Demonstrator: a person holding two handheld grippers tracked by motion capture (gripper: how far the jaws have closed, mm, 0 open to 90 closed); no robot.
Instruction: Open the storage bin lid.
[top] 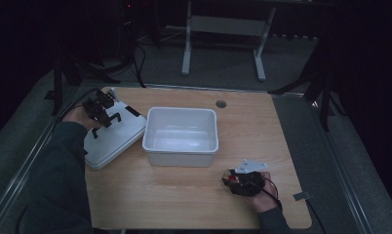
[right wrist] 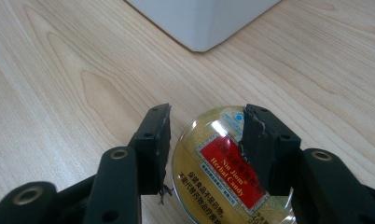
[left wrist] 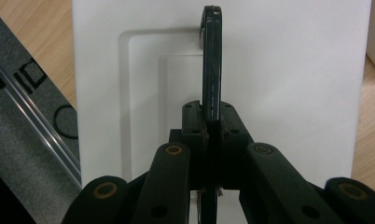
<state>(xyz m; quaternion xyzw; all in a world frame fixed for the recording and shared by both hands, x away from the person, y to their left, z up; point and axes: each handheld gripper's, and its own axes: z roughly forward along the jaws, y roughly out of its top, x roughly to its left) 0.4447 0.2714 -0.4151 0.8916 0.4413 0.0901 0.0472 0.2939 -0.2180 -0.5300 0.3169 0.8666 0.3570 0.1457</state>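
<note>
The right claw [right wrist: 206,140] stands half open around a round gold candy tin [right wrist: 223,172] on the desk [right wrist: 73,70], its pads at the tin's sides. Square the grip before lifting toward the white bin [top: 180,130] ahead. The left claw [left wrist: 211,126], shut on a dark latch [left wrist: 211,60], rests over the white lid [left wrist: 293,84].

The high view is dim and underexposed; its upper part and the floor around the table [top: 194,195] sink into near-black, while the white bin [top: 180,130] stands brightest. Both gripper views are far brighter, evenly lit from above with soft shadows. Glare streaks the gold tin [right wrist: 223,172]. The nearest parts of the tongs look slightly soft at the bottom edges.
</note>
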